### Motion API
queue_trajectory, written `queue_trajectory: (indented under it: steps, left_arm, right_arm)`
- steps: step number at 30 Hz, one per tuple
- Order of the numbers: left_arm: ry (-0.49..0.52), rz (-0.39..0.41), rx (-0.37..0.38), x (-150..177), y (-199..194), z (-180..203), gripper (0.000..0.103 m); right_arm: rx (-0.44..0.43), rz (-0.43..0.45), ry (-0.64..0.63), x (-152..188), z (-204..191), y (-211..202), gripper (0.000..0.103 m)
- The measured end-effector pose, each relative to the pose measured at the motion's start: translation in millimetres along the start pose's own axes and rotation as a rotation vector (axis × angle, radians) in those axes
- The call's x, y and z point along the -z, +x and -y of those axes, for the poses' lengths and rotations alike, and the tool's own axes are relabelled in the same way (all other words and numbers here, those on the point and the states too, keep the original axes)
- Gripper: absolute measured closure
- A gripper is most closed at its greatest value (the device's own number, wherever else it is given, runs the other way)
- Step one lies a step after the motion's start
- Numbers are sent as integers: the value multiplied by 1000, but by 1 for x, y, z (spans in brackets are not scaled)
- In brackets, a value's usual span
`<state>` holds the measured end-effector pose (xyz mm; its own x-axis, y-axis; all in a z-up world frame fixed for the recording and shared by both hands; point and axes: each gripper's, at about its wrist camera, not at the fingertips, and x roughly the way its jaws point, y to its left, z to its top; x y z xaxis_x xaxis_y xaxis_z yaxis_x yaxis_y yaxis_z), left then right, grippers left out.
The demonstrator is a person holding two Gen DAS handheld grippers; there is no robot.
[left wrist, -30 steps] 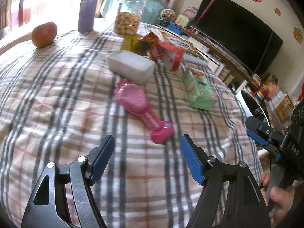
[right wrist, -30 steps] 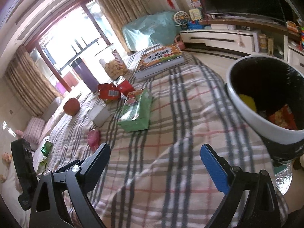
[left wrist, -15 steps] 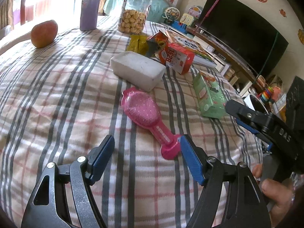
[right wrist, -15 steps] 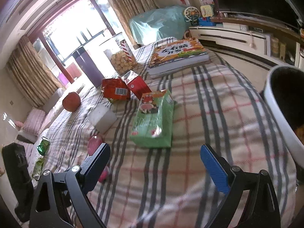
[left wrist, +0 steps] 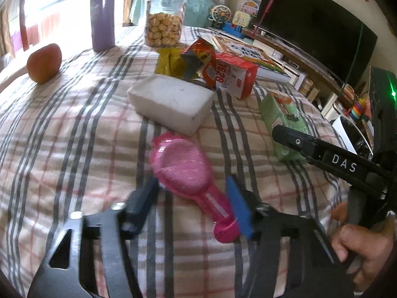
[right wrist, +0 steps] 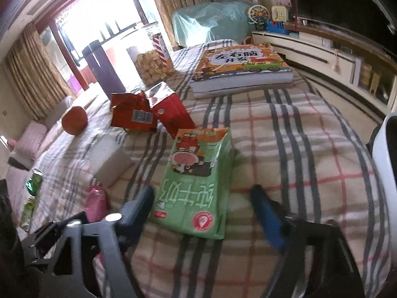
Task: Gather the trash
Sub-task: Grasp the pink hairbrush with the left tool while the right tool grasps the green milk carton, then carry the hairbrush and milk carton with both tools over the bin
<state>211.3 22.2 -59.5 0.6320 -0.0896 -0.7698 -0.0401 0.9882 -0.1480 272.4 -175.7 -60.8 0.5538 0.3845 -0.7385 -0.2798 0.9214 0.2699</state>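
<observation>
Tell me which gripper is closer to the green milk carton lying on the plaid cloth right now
Right. The right gripper is open, its fingers straddling the near end of the green milk carton. The left gripper is open around the pink brush, off to the carton's side.

The surface (left wrist: 74,134) is covered by a plaid cloth. On it are laid a pink brush (left wrist: 188,173), white block (left wrist: 171,103), green packet (right wrist: 198,186), red carton (left wrist: 233,77), book (right wrist: 240,67), cookie jar (left wrist: 163,19), purple flask (left wrist: 103,15) and apple (left wrist: 44,63).
</observation>
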Motion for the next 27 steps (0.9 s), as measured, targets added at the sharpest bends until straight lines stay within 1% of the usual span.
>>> queue_trajectory:
  steps: [2, 4, 7, 12, 19, 27]
  left_arm:
    - [17, 1, 11, -1, 1, 4, 68]
    - [38, 7, 22, -1, 0, 8, 73]
    - [58, 24, 41, 1, -6, 14, 78]
    - [87, 45, 86, 5, -16, 29, 80]
    - [98, 26, 156, 12, -19, 47, 81]
    - [151, 26, 210, 17, -27, 79, 81]
  right_arm:
    - [-5, -2, 3, 0, 4, -2, 48]
    - [-17, -4, 11, 2, 9, -7, 48]
    - [-29, -3, 21, 9, 15, -15, 48]
    - [-42, 9, 47, 21, 25, -35, 48]
    - [-49, 38, 88, 37, 44, -67, 48]
    - [-34, 80, 134, 48, 66, -102, 48]
